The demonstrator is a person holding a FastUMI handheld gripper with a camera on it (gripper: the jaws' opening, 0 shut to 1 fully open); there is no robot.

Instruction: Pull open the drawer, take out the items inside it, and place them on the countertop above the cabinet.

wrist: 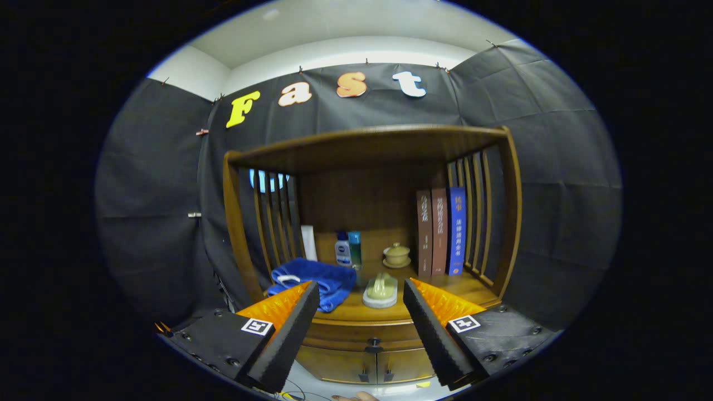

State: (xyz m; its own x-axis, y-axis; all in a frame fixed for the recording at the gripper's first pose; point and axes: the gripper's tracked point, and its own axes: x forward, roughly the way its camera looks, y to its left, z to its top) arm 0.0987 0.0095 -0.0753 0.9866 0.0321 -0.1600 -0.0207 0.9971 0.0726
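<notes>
- The tongs (361, 328) stand wide open and hold nothing; the wooden cabinet (372, 223) lies ahead, seen through the gap between the two fingers.
- The drawer (365, 334) is shut, just under the bench (445, 287). Its long axis runs across, from one finger to the other, and its dark knob (374, 344) faces the tongs.
- Below it there are two small doors (359, 365).
- On the bench: one folded blue towel (315, 281), one pale green holder with a brush (381, 289), two bottles (348, 249), one lidded cup on a saucer (396, 255), and three books (441, 231) standing upright on the right.
- Nothing stands between the tongs and the drawer.
</notes>
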